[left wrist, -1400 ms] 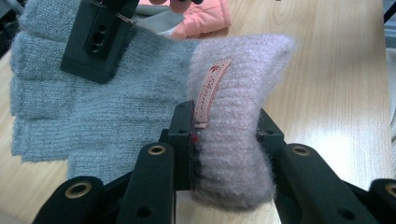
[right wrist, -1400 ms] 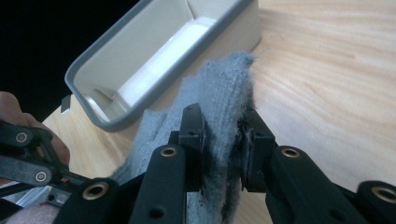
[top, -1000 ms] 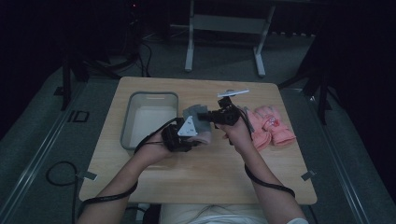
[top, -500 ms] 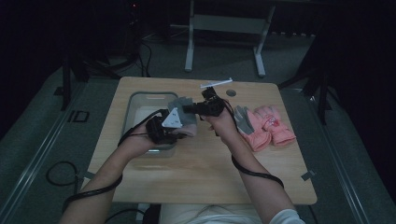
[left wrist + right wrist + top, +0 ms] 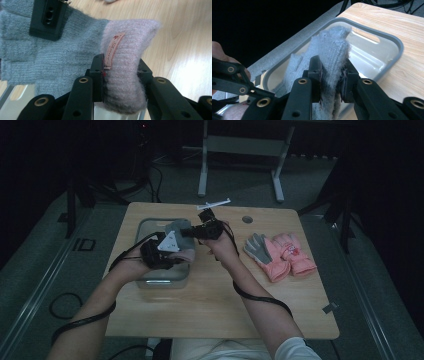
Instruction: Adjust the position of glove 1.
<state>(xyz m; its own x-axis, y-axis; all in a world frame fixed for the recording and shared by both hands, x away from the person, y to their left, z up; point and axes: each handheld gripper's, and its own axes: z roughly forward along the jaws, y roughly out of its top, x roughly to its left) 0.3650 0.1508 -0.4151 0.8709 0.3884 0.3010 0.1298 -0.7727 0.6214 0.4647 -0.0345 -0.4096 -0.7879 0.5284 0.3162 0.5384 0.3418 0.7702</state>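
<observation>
Wooden table [image 5: 210, 305]: pink gloves [image 5: 280, 254] beside clear tray [image 5: 165, 279].

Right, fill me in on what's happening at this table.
A person holds one knitted glove between two tools above the clear bin. The left hand-held gripper clamps its pink cuff; the right hand-held gripper clamps its grey fingers. A pink glove pair lies on the table.

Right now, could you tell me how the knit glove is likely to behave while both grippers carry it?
Probably floppy: the knit glove bunches between the left gripper jaws and sags over the tray. Likely light and grippy; its fuzzy knit folds in the right gripper.
</observation>
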